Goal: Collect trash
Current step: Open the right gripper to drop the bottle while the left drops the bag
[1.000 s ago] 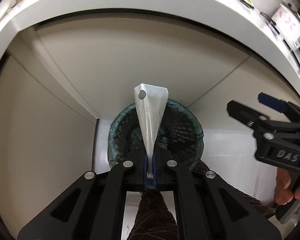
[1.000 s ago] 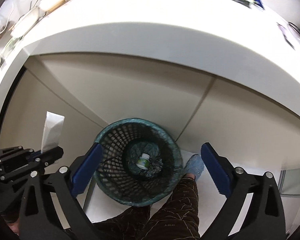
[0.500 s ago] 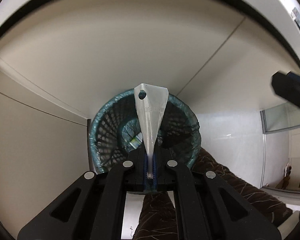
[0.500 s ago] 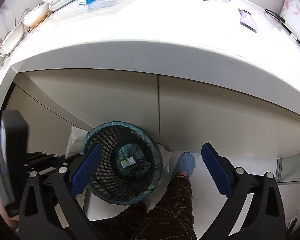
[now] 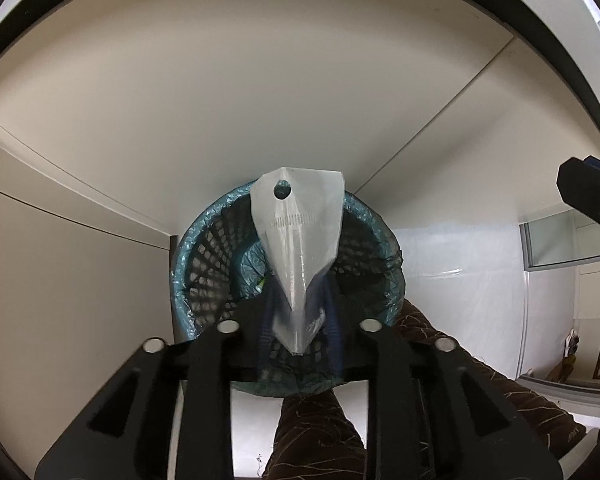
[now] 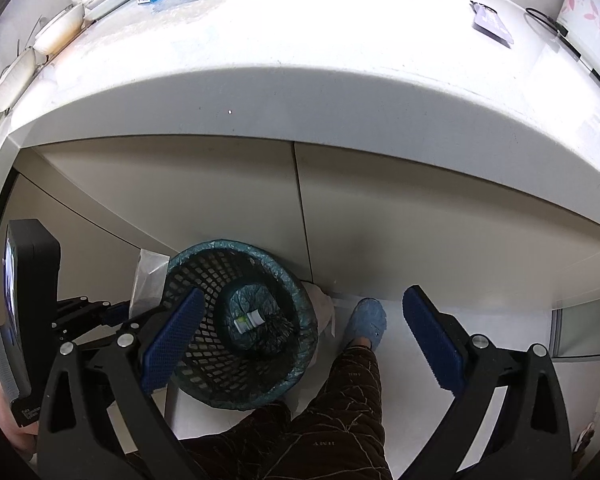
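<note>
Your left gripper has parted its blurred fingers since half a second ago, and the clear wrapper sits loose between them above the mesh bin. Your right gripper gapes wide, empty, beside the cabinet front.

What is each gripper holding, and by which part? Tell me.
Right gripper: nothing, jaws wide apart. Left gripper: clear wrapper, narrow end between parted, blurred jaws over the bin; hold cannot be told.
</note>
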`<state>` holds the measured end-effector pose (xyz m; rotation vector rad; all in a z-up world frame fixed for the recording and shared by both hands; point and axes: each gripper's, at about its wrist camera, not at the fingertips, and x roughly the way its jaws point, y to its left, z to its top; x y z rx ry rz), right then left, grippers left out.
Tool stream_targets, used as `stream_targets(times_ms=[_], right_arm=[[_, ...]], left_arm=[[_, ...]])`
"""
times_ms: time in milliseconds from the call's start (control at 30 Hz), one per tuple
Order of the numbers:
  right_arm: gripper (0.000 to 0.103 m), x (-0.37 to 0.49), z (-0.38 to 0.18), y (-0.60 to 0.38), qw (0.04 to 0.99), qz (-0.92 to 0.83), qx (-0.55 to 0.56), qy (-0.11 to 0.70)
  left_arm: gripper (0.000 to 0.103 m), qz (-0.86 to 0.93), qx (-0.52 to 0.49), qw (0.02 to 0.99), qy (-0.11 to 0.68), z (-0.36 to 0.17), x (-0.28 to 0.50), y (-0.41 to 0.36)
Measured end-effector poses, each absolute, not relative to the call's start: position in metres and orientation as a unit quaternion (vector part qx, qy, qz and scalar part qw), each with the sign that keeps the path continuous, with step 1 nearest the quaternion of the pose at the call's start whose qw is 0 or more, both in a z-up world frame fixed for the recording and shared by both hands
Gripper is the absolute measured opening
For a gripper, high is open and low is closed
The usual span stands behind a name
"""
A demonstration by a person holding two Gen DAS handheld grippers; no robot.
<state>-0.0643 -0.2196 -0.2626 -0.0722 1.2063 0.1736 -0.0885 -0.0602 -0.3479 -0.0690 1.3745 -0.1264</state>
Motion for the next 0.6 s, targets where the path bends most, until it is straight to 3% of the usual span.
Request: stream_targets(times_ms=[367, 600], right_arm=[[0.095, -0.061, -0.262, -0.215, 0.819, 0.086, -0.036, 0.567], [0.095, -0.062, -0.263, -0.210, 0.818, 0.087, -0.036, 0.568]], left_arm=[[0.068, -0.053, -0.047, 0.782, 0.619, -0.338, -0.086, -0.050], [0.084, -0.057, -0.046, 0.791, 0.608, -0.329, -0.087, -0.052]])
